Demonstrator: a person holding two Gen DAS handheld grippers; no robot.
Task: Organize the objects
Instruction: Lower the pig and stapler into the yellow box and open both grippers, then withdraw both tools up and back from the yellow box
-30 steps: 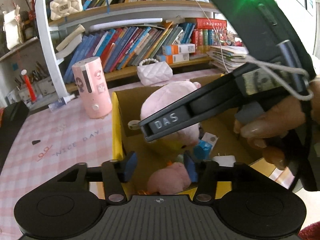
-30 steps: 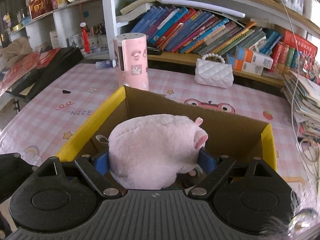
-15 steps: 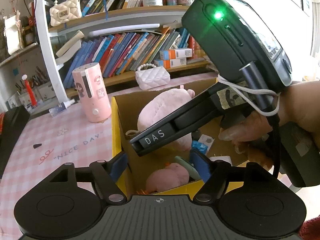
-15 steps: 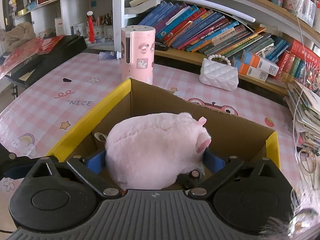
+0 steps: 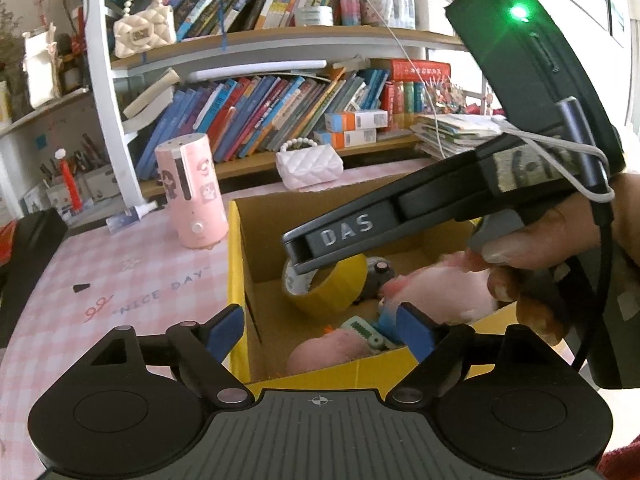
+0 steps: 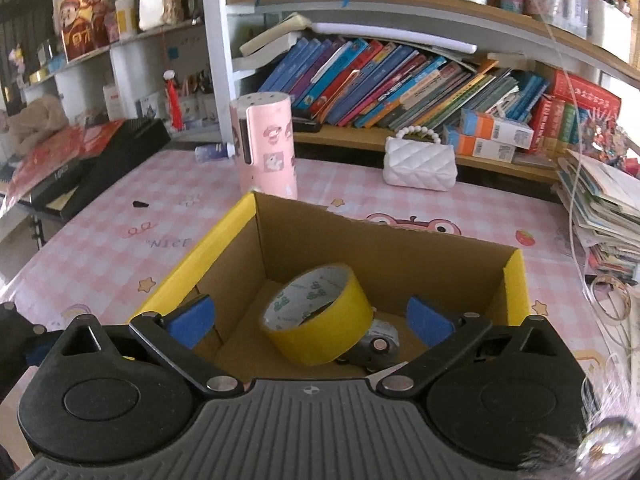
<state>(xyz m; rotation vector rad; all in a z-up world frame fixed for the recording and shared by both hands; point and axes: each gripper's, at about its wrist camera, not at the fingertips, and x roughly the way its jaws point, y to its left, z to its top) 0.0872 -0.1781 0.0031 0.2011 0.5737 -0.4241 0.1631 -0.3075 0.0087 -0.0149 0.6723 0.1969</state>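
The cardboard box, brown inside with yellow edges, stands on the worktop, which wears a pink checked cloth printed with stars and the words "NICE DAY". Inside it a roll of yellow tape leans tilted on its edge, its white core printed with green marks, and a small grey object lies just beside it, touching or nearly so.

The right gripper hangs over the near part of the box with its jaws spread about as wide as they go; they have just been opening. Nothing is clamped: the blue pads stand to either side of the tape roll without pressing it.

The left gripper points at the box's near left corner. Its jaws have also just been opening and stand wide, one blue pad outside the yellow wall, the other over the inside, gripping nothing.

Only the left wrist view shows the soft pink plush toy, fluffy and rounded, lying low in the box under the right-hand tool, whose dark body reads "DAS", with a hand around its handle. A second, smaller pink plush and a pale green item sit at the box's near edge there.

Behind the box stand a smooth pink cylinder with cartoon stickers and a white quilted handbag with a bead handle, before a shelf of slanting books.
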